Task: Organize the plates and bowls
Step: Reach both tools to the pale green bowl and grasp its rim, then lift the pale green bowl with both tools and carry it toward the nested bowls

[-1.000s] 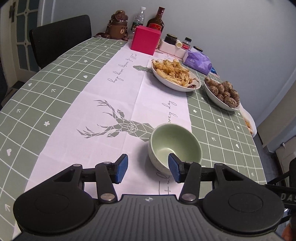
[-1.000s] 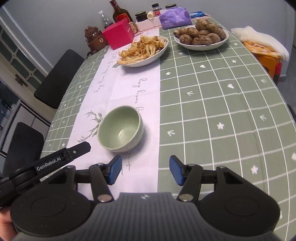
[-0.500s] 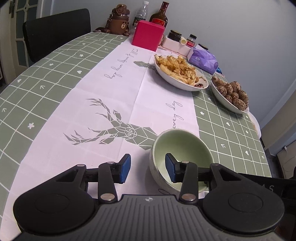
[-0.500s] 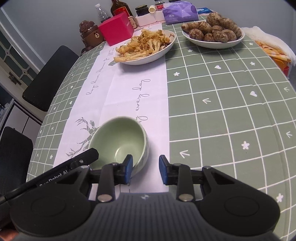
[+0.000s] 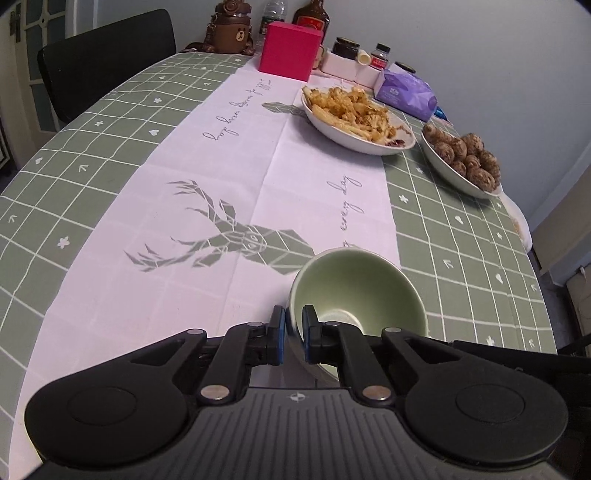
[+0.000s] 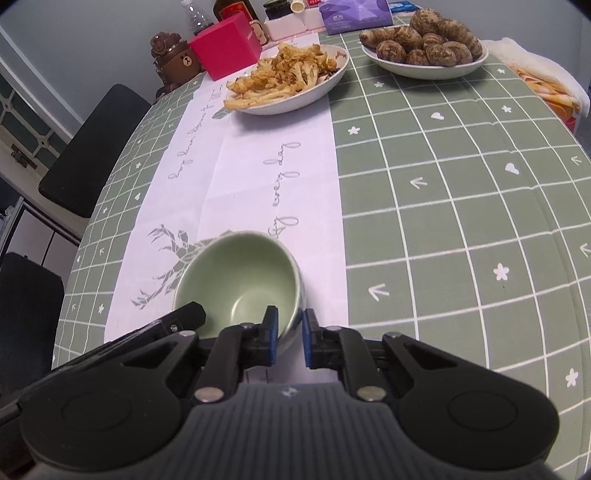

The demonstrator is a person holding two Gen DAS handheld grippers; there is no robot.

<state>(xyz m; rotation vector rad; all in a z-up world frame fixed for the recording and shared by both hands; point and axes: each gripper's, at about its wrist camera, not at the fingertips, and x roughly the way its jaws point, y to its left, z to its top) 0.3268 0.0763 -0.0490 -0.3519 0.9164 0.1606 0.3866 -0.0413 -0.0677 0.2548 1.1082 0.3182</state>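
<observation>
A pale green bowl (image 5: 358,288) (image 6: 240,277), with nothing in it, stands on the white runner at the near end of the table. My left gripper (image 5: 293,323) has its jaws closing on the bowl's left rim, one pad inside and one outside. My right gripper (image 6: 290,326) has its jaws closing on the right rim in the same way. A white plate (image 5: 362,146) (image 6: 295,105) of fried cauliflower and a white plate (image 5: 443,173) (image 6: 424,72) of taro roots sit farther back.
At the far end stand a pink box (image 5: 290,50), a brown bear bottle (image 5: 231,31), jars, bottles and a purple tissue pack (image 5: 406,94). A black chair (image 5: 107,55) stands at the left side. An orange and white cloth (image 6: 546,85) lies at the right edge.
Both grippers came down and forward to the bowl. Their jaws went from wide open to pinching its rim, left gripper on the left side, right gripper on the right.
</observation>
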